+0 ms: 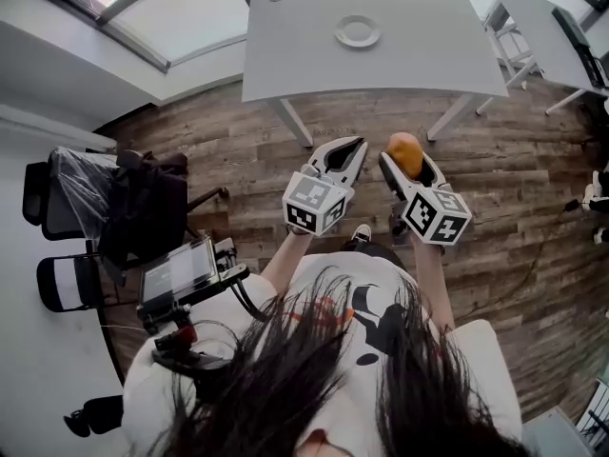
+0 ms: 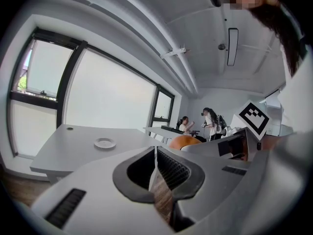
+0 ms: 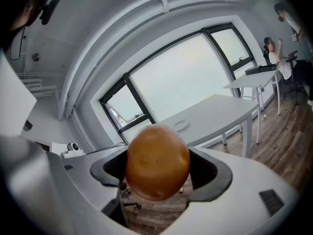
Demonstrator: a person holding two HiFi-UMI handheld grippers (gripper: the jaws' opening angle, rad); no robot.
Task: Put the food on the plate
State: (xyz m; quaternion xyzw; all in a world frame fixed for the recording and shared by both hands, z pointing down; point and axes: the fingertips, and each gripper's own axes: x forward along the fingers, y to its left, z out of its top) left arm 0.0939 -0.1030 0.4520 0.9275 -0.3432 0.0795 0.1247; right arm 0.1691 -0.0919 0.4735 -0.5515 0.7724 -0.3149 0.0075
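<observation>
Short of the white desk (image 1: 314,60), over the plank floor (image 1: 514,169), the person holds both tools side by side at chest height. The right tongs (image 1: 407,166) pinch a round, orange-brown piece of food (image 1: 405,151), well apart from the small white plate (image 1: 358,31), which sits on the desk's far half.

The right gripper view shows the grip closely: the food (image 3: 157,161) is wedged between the two dark pads of the right tongs (image 3: 159,168) and bulges above them, with the plate (image 3: 181,125) small on the desk (image 3: 220,109) beyond.

The left gripper view shows the left tongs (image 2: 155,153) pressed together tip to tip. Past them are the plate (image 2: 104,143), the top of the food (image 2: 185,141), and two people (image 2: 209,122) at a further table, whom the head view does not take in.
</observation>
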